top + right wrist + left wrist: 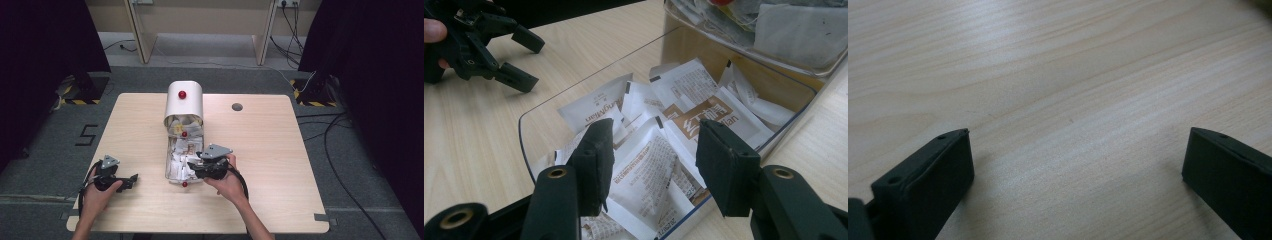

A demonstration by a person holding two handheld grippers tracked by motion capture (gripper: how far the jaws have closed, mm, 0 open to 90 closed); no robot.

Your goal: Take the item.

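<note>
Item: your right gripper (651,165), jaws spread over white sachets (649,170) heaped in the clear tray (526,145) at table centre; left gripper (1075,170) spread over bare table (1058,75); risk: closing may pinch several overlapping sachets.

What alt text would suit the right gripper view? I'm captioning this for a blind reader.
The open right gripper hovers over a clear tray of white sachets, its jaws on either side of one. Behind, on the wooden table, a hand holds the left gripper, also open.
</note>
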